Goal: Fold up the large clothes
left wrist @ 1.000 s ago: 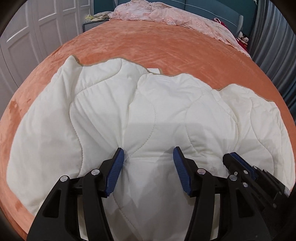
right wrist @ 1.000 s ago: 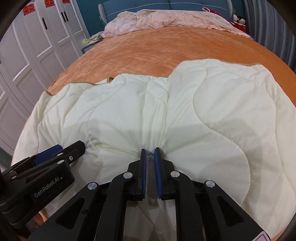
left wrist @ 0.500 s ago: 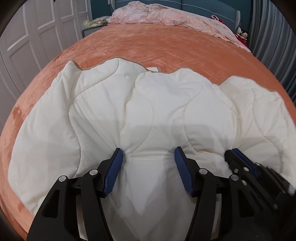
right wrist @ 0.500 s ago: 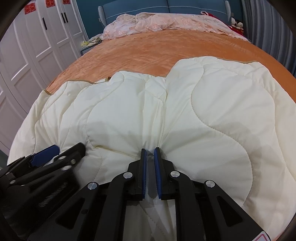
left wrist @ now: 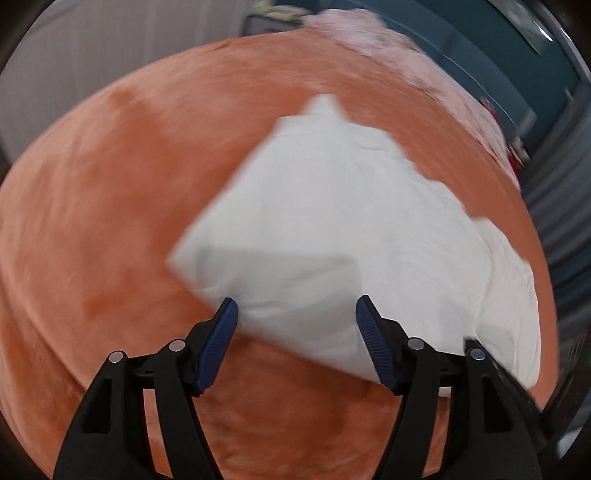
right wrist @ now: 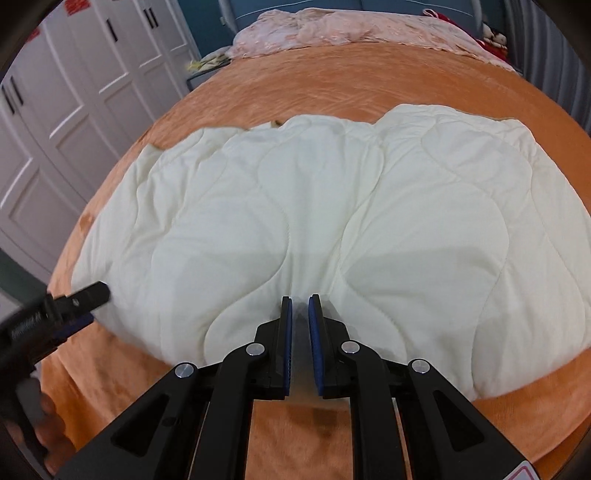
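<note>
Our left gripper point(left wrist: 297, 325) has just been opening and has swung away to the near left corner of the white quilt point(right wrist: 332, 229); its jaws now stand wide with nothing pressed between them. The quilt, which earlier was bunched up in both grippers, now lies spread in a folded slab on the orange bedspread point(right wrist: 332, 85) (the left view is blurred). We judge that one fold is laid down and a new grasp comes next. Our right gripper point(right wrist: 300, 314) is narrow, at the near edge; whether it pinches cloth we cannot tell. We count one quilt, two grippers, one pink cover point(right wrist: 351, 29) at the headboard.
</note>
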A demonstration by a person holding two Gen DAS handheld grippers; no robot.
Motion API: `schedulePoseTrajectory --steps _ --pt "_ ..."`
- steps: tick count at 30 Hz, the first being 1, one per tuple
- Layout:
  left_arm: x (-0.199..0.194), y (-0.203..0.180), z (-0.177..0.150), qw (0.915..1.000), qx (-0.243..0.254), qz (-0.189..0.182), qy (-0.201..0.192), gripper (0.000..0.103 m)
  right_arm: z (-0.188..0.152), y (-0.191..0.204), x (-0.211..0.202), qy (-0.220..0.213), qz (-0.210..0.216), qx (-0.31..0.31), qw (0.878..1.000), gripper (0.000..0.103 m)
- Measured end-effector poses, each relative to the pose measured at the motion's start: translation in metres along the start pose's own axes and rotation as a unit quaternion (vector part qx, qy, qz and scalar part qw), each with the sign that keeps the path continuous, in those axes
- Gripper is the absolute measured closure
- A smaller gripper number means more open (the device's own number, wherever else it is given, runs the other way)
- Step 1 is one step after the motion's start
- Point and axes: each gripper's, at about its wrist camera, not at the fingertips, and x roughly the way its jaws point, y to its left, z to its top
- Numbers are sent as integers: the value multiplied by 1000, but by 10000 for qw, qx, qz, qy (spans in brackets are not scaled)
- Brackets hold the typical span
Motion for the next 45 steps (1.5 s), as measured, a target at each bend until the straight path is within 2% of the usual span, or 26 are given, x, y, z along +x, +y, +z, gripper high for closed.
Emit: schedulePoseTrajectory --steps 1,3,5,7,11,12,15,16,19,22,24,27,30,35,36,37,38,39,41,43,45 --pt "3 14 1 9997 -245 5 71 33 0 0 -1 4 -7 9 10000 90" --pt "6 38 2 9964 -800 -252 139 32 2 -2 -2 35 22 79 10000 90" --pt "11 50 0 9929 -1080 -456 204 25 3 -3 -2 78 17 107 9999 90" --pt "17 56 0 9891 -1261 -708 259 21 4 -4 1 114 -9 96 9999 90" --pt "22 49 2 9883 -1207 -890 268 17 2 -5 7 167 -47 125 9998 90" --pt "24 45 2 9870 -1178 -1052 292 20 2 -5 9 169 -46 139 9997 90" --pt "28 34 3 9820 -1149 -1420 477 48 2 -6 12 183 -52 137 9997 90" --pt "26 31 6 9816 -1147 -1452 469 60 2 -6 12 187 -57 129 9997 90" --pt "6 24 11 9826 -971 -1556 298 83 3 -5 11 225 -83 122 9996 90" --pt "-22 24 17 9768 -953 -1908 206 91 2 -1 7 280 -133 120 9994 90" --pt "-41 21 18 9765 -802 -1995 120 93 0 3 4 306 -150 116 9994 90" --pt "-75 14 18 9803 -390 -1927 -174 94 -9 19 0 384 -58 7 9992 89" --pt "-117 2 18 9809 128 -1830 -653 95 -21 43 -3 463 142 -141 9987 89" --pt "-158 -30 15 9740 682 -1889 -1049 97 -34 76 0 630 670 -488 9946 90" --pt "-162 -37 13 9707 782 -2000 -1074 103 -33 73 -4 648 707 -454 9944 90" --pt "-168 -49 11 9626 934 -2291 -1101 103 -32 68 -8 694 858 -359 9932 90" --pt "-173 -62 9 9588 1104 -2357 -1135 103 -31 57 -19 730 1169 -128 9904 91" --pt "-181 -80 4 9541 1396 -2342 -1240 103 -31 45 -30 650 1268 22 9898 91" --pt "-187 -107 -5 9478 1816 -2172 -1469 103 -33 25 -50 452 1152 149 9922 91" --pt "-179 -122 -8 9514 1893 -1916 -1491 103 -40 -1 -59 412 935 304 9943 91" --pt "-166 -114 -6 9615 1613 -1840 -1251 103 -48 -20 -62 408 834 475 9945 91"
